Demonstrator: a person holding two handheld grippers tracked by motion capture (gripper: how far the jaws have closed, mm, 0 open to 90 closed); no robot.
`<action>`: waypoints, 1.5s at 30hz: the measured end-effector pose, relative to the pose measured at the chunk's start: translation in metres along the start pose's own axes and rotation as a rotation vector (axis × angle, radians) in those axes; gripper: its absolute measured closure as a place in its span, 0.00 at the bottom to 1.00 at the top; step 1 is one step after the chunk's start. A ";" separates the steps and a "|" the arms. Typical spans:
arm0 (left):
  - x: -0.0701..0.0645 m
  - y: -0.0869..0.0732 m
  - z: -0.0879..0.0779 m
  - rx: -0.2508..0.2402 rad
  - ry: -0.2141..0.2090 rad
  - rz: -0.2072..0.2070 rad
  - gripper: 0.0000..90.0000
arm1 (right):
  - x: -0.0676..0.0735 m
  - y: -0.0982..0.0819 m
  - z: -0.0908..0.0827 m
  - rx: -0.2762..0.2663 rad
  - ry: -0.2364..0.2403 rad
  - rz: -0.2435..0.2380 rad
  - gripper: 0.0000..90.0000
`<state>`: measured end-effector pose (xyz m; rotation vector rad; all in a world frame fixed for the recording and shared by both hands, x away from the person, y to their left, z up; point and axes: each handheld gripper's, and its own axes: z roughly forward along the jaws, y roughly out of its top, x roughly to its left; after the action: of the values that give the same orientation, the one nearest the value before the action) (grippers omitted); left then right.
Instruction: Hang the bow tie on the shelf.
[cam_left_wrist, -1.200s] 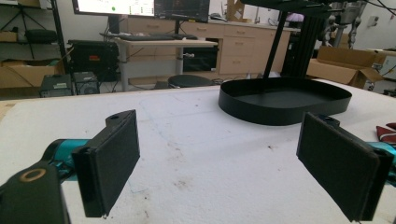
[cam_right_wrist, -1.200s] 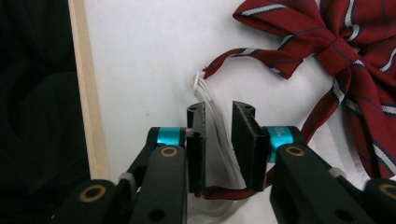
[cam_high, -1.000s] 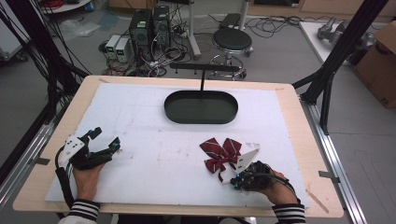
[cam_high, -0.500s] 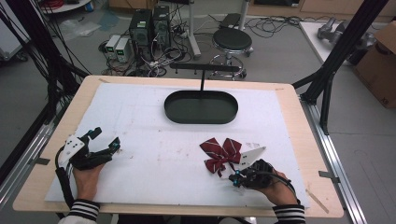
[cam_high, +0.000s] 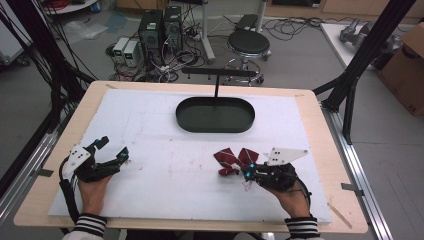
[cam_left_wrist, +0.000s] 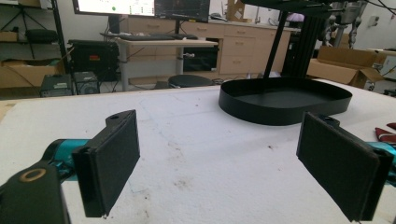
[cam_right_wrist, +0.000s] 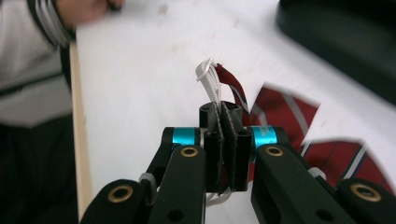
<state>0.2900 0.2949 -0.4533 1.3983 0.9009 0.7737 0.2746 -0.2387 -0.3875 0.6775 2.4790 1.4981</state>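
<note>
**Right claw pinching the bow tie's strap, left claw waiting open**

The table (cam_high: 310, 107) is carrying a white mat (cam_high: 165, 130) that is covering nearly all of its wooden top, and everything here is sitting in relation to the black oval tray (cam_high: 215, 115) at the mat's far middle. The tray is lying empty, with a black T-shaped stand (cam_high: 218, 75) rising just behind it.

On the person's side of the tray and a little to its right, a red striped bow tie (cam_high: 233, 158) is lying flat on the mat, well apart from the tray's rim. The right gripper (cam_right_wrist: 223, 154) is sitting at the bow tie's near edge, clenched on the white elastic strap (cam_right_wrist: 208, 74) and a fold of red cloth – the strap is sticking up above the closed jaws in the right gripper view. The left gripper (cam_left_wrist: 233, 154) is resting far to the tray's near left, its jaws spread wide and holding nothing.

The bow tie is looking light, soft and floppy, so it is likely going to sag and swing when lifted; the strap or the centre knot seems the surest place to hold it.

Bare mat is lying between bow tie and tray – open room for a carry – with the tray's low wall being the only edge to clear.
</note>
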 end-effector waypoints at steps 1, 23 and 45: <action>0.000 0.000 0.000 0.001 0.000 -0.001 0.15 | -0.001 0.005 -0.002 -0.053 -0.027 0.003 0.97; 0.000 0.000 0.000 0.001 0.000 0.002 0.15 | -0.019 0.061 -0.008 -0.338 -0.243 0.043 0.97; -0.001 0.000 0.001 0.004 -0.001 0.010 0.15 | -0.062 0.111 0.009 -0.409 -0.398 0.110 0.97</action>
<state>0.2901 0.2939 -0.4531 1.4080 0.8960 0.7790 0.3648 -0.2162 -0.3006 0.9312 1.8018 1.6469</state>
